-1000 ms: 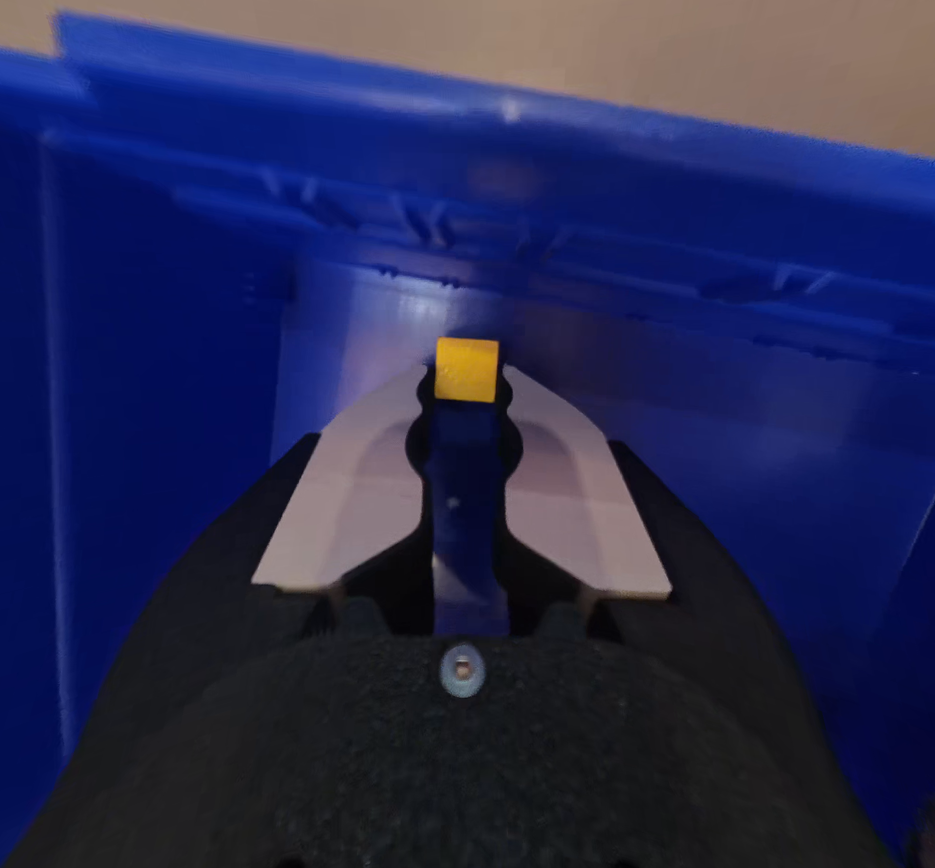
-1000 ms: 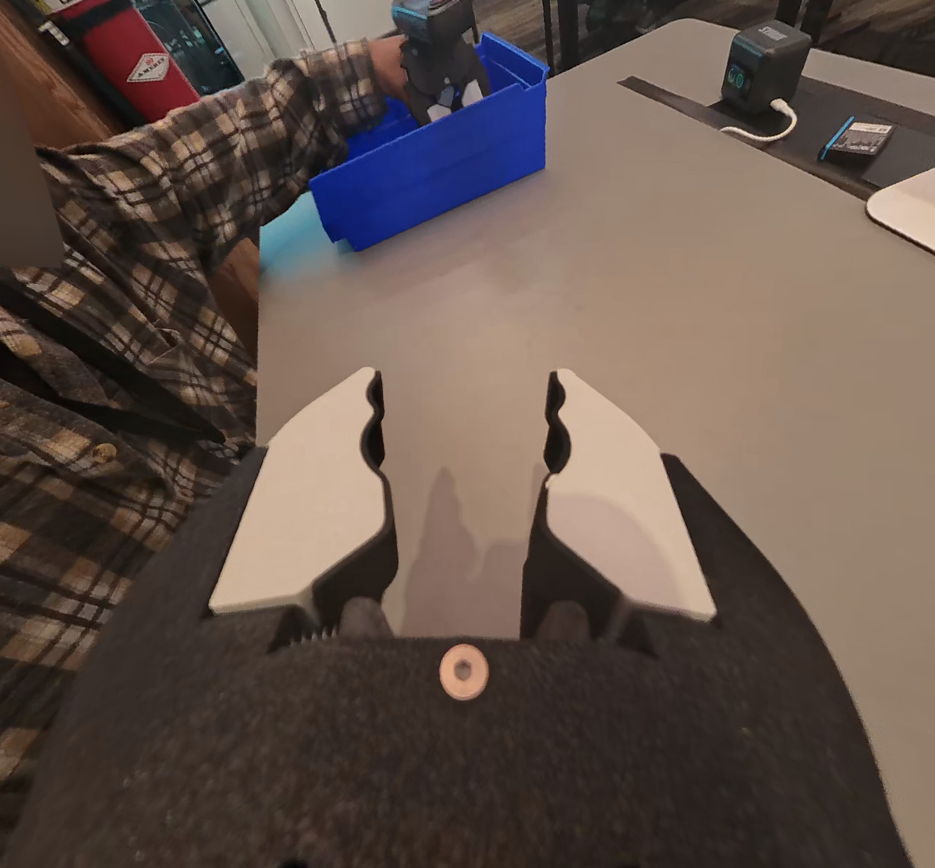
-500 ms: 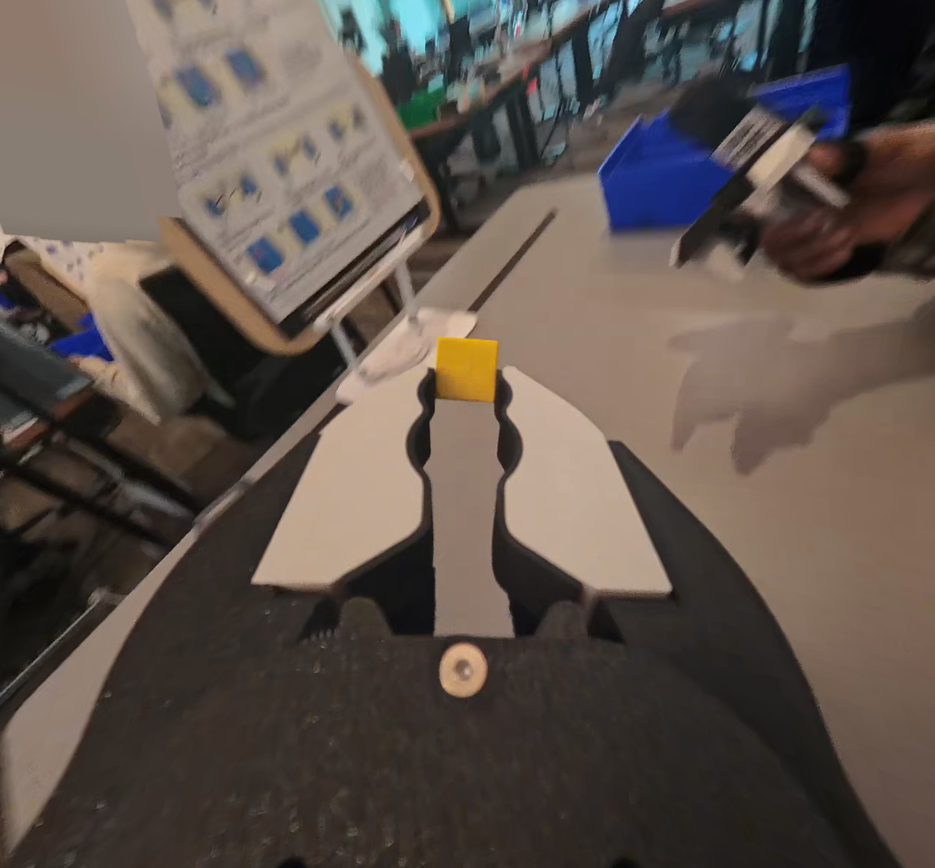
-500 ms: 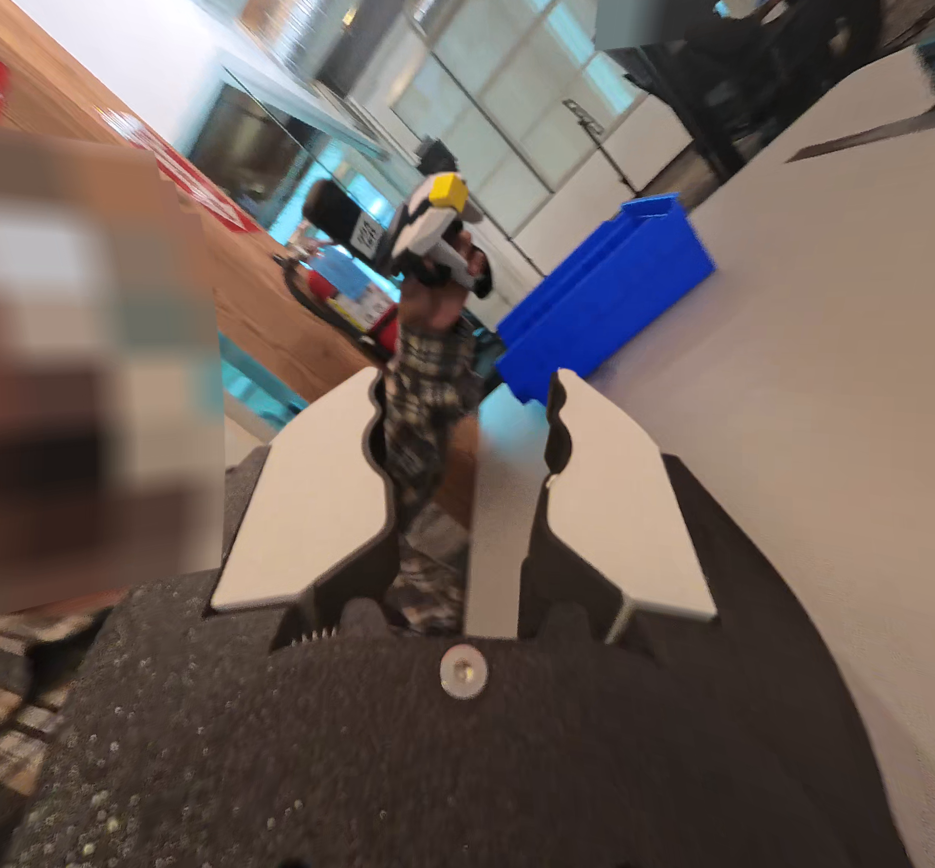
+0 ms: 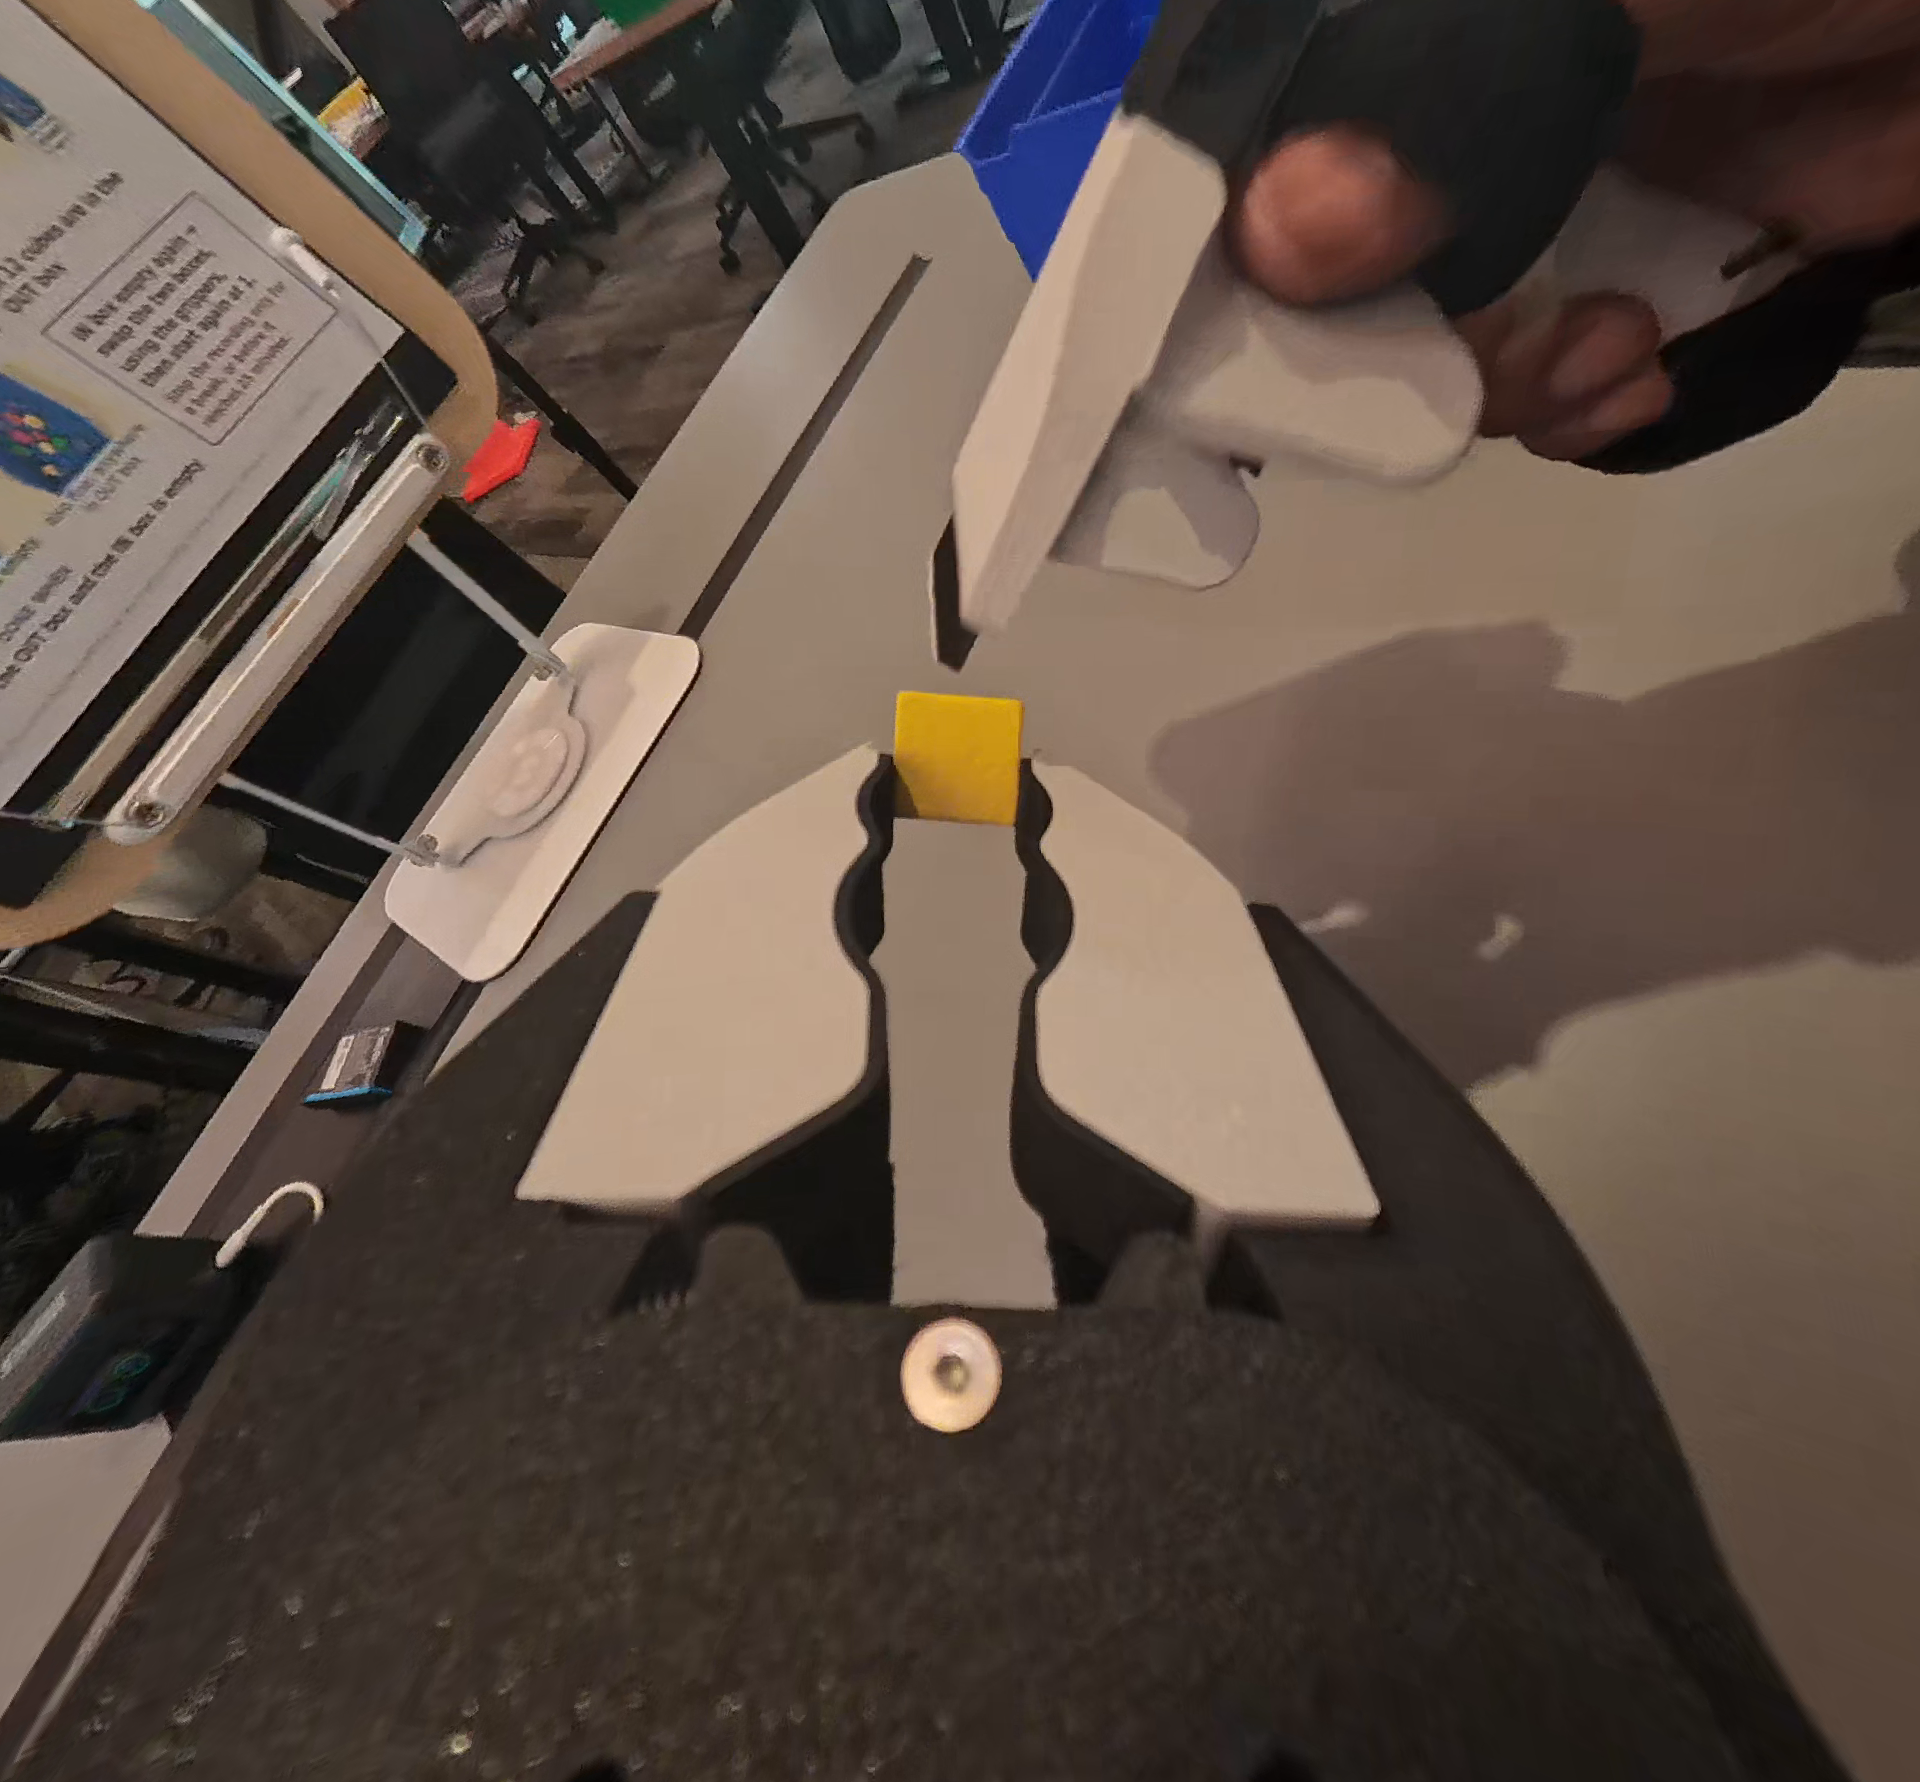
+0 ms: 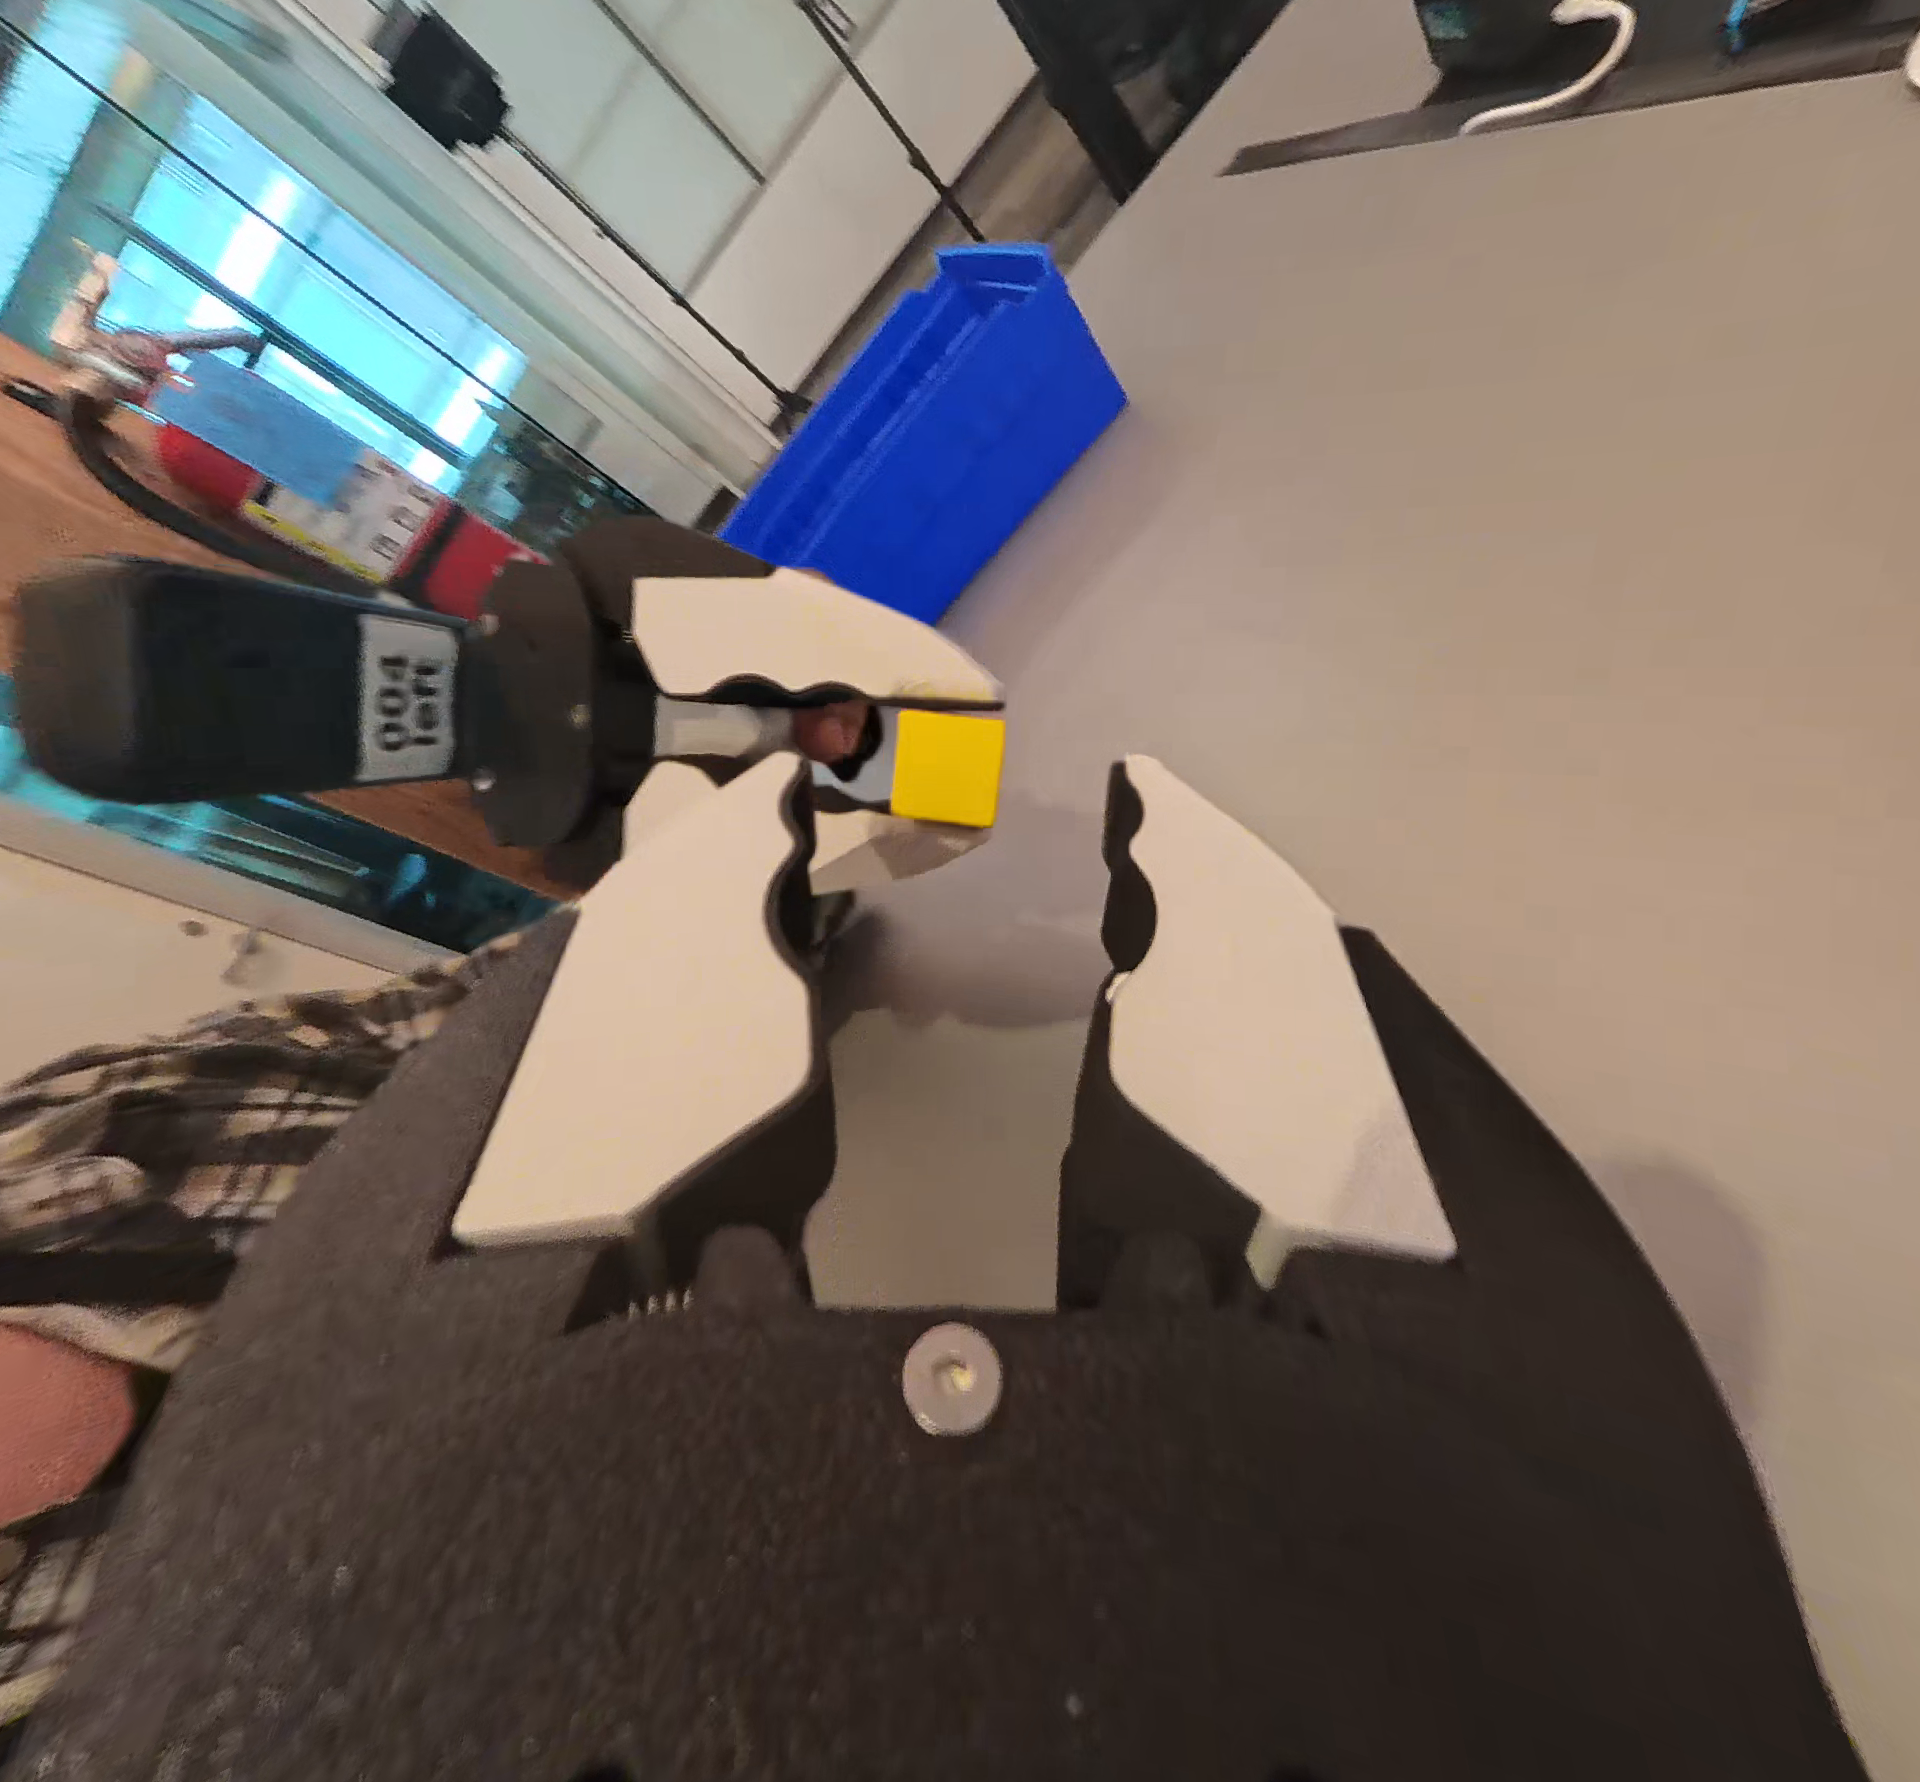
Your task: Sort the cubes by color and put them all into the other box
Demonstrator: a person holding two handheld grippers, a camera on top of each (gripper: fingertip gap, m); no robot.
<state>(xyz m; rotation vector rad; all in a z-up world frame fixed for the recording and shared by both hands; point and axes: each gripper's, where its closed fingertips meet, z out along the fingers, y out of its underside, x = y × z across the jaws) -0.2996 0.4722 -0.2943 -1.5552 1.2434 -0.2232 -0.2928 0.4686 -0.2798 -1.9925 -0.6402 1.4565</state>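
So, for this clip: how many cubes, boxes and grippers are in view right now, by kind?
Yellow cube: 1, held in the left gripper
Blue box: 2 seen, one per wrist view; cannot tell if the same box
Grippers: 2, the right gripper open
Total: 5

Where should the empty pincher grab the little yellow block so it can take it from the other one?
Probably by the half of the yellow cube that sticks out past the left gripper, coming straight at its tip. That gripper already clamps two opposite sides, so the open right gripper should pinch the two bare faces, turned crosswise to the left gripper's fingers.
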